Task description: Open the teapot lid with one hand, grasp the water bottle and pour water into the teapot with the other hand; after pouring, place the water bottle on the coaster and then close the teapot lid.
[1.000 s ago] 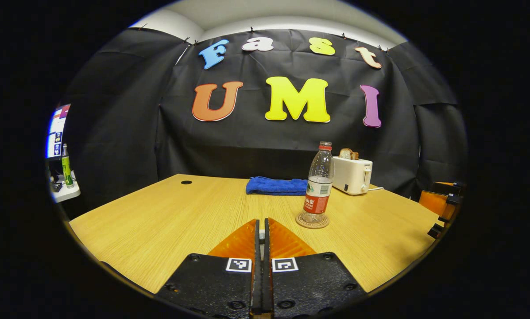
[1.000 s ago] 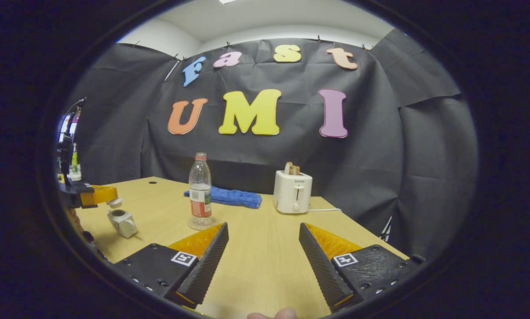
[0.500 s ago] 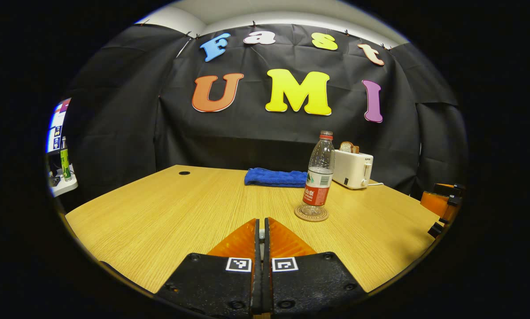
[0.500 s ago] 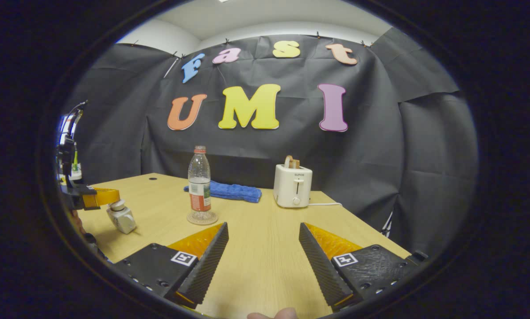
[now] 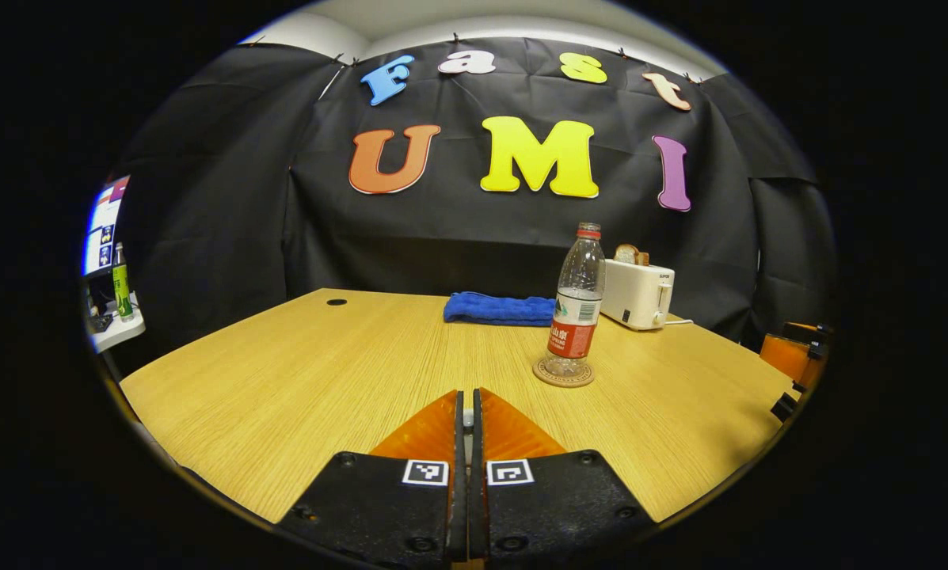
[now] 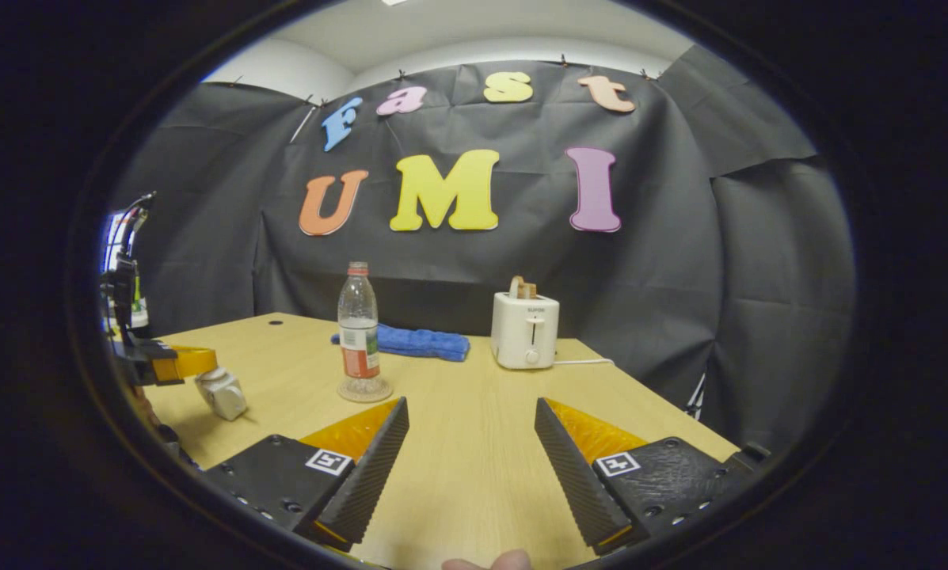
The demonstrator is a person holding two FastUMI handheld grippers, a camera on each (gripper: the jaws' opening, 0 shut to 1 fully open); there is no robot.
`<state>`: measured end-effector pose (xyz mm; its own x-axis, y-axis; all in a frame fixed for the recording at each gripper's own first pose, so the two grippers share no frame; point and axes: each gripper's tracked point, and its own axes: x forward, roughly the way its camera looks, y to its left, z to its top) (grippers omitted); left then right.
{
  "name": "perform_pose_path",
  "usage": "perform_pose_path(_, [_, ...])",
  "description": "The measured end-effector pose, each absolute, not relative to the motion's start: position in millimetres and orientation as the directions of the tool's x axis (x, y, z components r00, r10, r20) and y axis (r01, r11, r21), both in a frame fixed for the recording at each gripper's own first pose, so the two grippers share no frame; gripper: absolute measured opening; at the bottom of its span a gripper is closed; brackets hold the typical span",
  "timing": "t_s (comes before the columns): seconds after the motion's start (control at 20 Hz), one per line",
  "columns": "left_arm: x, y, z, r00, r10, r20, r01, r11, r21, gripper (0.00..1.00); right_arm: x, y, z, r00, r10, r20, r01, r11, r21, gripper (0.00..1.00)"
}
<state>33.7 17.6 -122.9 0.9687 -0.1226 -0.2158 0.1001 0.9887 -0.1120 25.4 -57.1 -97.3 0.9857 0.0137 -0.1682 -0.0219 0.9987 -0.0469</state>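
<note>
Evidently the closing step is in hand: the water bottle (image 5: 575,305) stands upright on the coaster (image 5: 564,373), at about two o'clock from the left gripper (image 5: 466,405) in its own view, so the pouring looks done. In that view the left gripper's fingers lie nearly together with only a thin slit between them, and something small and pale sits in the slit; I take it for the knob of the teapot lid, though it is too small to be sure. In the right gripper view the left gripper (image 6: 192,366) reaches in from nine o'clock and meets the top of the small pale teapot (image 6: 222,393) on the wooden table (image 6: 474,427); whether the lid is fully seated I cannot tell. The right gripper (image 6: 471,439) hangs wide open above the table with nothing between its fingers, the bottle (image 6: 358,332) at about eleven o'clock from it. A blue cloth (image 6: 418,344) and a white toaster (image 6: 524,331) stand behind. Next, by my judgement, the lid needs settling flat on the rim, then a gentle release straight upward so the pot does not tip.
</note>
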Motion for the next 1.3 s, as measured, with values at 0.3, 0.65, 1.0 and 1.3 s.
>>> perform_pose_path(0.3, [31,29,-111,0.978,-0.047,-0.204,0.021,0.991,-0.130,0.53,18,-59,-97,0.987,0.012,-0.161,-0.018,0.999,-0.035,0.96])
perform_pose_path(0.65, [9,22,-34,0.995,0.018,-0.101,-0.034,0.987,-0.159,0.97,16,-54,-47,0.998,0.031,-0.053,-0.033,0.999,-0.030,0.96])
perform_pose_path(1.0, [-18,-2,19,1.000,0.009,-0.007,-0.010,0.992,-0.122,0.97,1,-41,-3,0.999,0.047,0.020,-0.046,0.999,-0.008,0.95])
perform_pose_path(1.3, [-29,-17,25,0.999,-0.032,0.022,0.034,0.997,-0.076,0.97,-5,-41,7,0.999,0.023,0.034,-0.023,1.000,0.013,0.96])
